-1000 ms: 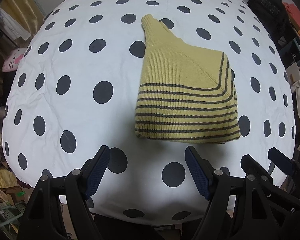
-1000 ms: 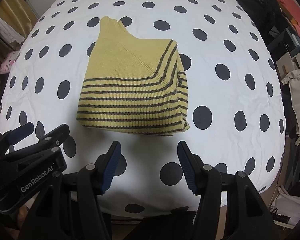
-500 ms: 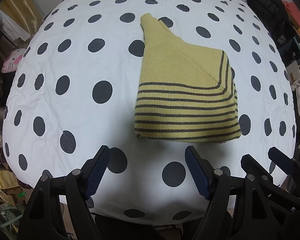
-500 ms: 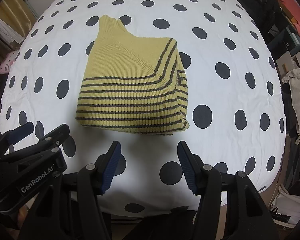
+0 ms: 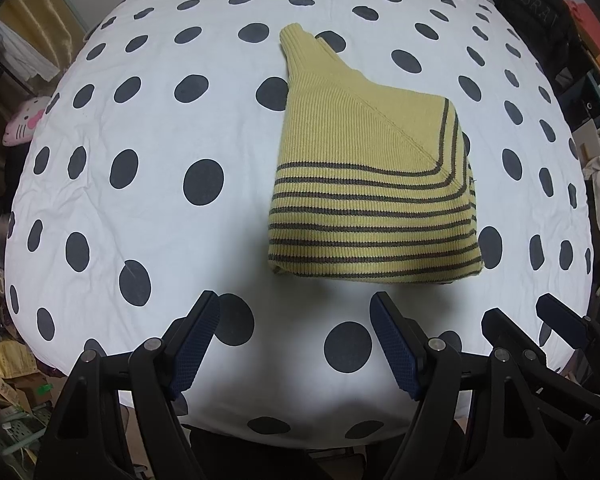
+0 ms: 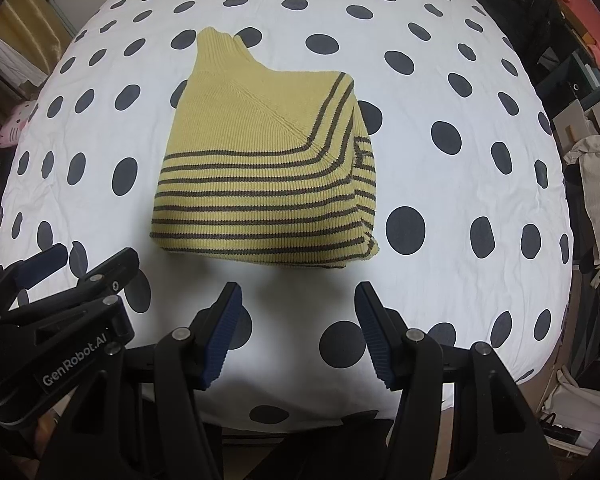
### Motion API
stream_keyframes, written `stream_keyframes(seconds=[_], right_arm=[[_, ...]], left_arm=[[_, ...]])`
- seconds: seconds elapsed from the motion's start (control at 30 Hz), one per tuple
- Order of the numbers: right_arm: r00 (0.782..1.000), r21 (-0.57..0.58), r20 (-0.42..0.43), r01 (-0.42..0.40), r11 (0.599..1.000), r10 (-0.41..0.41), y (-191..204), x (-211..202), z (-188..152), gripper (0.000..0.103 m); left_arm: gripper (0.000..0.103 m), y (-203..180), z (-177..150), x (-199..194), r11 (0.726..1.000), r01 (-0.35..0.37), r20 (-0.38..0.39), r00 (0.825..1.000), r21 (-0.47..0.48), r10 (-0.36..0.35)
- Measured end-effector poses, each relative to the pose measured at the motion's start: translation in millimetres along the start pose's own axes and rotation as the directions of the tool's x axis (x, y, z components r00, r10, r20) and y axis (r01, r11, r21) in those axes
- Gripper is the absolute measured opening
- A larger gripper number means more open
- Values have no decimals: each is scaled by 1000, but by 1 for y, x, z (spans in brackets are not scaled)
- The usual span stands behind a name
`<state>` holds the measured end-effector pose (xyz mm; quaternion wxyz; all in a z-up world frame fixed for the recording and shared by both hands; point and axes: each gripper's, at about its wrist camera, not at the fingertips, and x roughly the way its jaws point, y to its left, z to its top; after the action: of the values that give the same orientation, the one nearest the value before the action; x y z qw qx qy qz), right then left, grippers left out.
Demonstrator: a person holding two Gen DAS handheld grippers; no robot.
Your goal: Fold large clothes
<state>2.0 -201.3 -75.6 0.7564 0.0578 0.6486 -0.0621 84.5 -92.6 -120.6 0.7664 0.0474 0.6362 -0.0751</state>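
Nothing has shifted since a second ago: my left gripper [image 5: 294, 340] and right gripper [image 6: 298, 334] hover wide apart and empty above the bed [image 5: 140, 128], where the folded sweater [image 5: 370, 192], soft, thick and limp, looks best pinched at its near corners.

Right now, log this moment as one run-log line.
sweater: folded, lying on bed | left gripper: open, empty | right gripper: open, empty
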Motion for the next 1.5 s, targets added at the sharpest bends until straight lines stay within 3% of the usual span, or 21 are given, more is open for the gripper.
stream_keyframes(seconds=[1.5], right_arm=[[1000,10,-13,2,1000,-2,-5,0,4,60]], left_arm=[[78,-3,1,1,1000,0,-5,1000,24,0]])
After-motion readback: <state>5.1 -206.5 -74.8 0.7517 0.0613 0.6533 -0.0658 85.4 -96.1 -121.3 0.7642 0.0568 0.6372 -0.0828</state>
